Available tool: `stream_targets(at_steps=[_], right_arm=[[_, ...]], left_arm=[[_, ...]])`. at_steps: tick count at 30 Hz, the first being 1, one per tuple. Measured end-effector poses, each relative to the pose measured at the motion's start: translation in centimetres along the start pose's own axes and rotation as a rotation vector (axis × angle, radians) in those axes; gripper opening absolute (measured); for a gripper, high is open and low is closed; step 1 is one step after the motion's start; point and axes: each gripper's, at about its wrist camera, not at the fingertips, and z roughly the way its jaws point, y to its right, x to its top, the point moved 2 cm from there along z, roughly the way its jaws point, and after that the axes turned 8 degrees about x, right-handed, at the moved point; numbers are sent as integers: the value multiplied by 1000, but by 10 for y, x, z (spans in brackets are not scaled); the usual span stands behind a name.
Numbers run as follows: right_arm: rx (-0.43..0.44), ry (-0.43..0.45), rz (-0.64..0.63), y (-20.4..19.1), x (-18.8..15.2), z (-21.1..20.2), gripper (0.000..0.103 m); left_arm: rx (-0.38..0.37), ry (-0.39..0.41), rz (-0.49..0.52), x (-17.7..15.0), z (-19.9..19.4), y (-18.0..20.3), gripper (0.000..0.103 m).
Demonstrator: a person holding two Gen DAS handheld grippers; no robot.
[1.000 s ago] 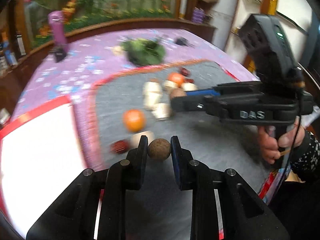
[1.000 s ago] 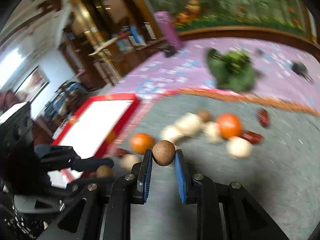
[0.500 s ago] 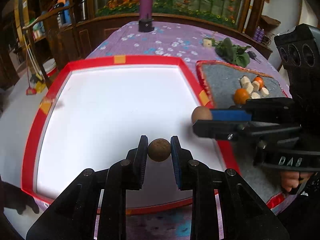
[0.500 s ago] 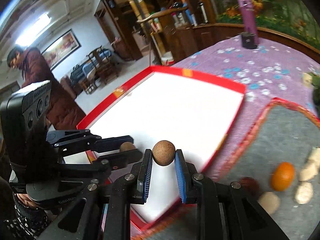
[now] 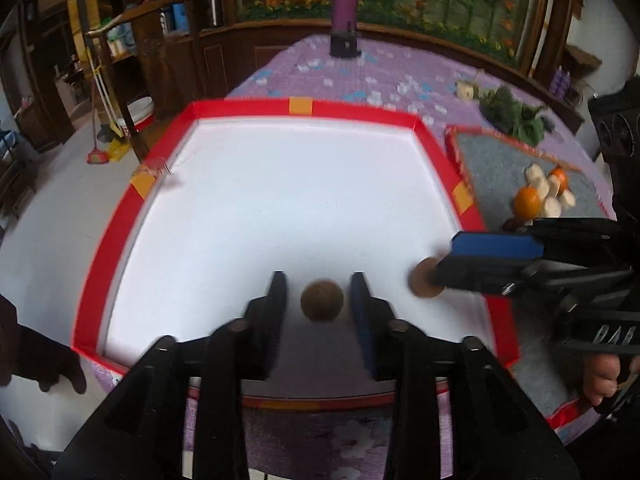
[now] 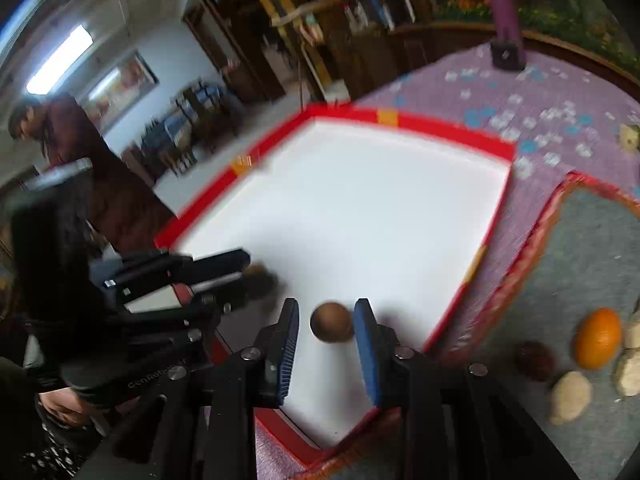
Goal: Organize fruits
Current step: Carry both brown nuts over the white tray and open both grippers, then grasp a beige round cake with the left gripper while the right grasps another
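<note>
Opening left tool, brown ball loose, right tool likewise

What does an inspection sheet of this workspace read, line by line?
Surface: purple flowered tablecloth; red-rimmed white tray; grey mat.
Job's things: one brown round fruit between the left fingers, another between the right; oranges and pale pieces on the mat.
Clutter: purple bottle, leafy greens.
Grippers: left hand-held gripper and right hand-held gripper have just been opening, over the tray.
Cables: nothing seen.
Surroundings: wooden shelving, a bystander.
</note>
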Motion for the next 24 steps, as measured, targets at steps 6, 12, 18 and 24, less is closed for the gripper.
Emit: stream_targets(at_steps=[6,12,18,24], right_arm=[[-54,173,43,35,-8,-79,37],[-158,222,127,91,-34,-140,40],[-197,142,172,119,-54,-140,41],[-251,89,184,133,-52,-120,41]], left_arm=[[-108,117,87,10,-36,40,59],[-144,136,300,12,-40,117,59],[-135,97,464,13,-20,167,59],[-244,57,504,14,-19,185,59]])
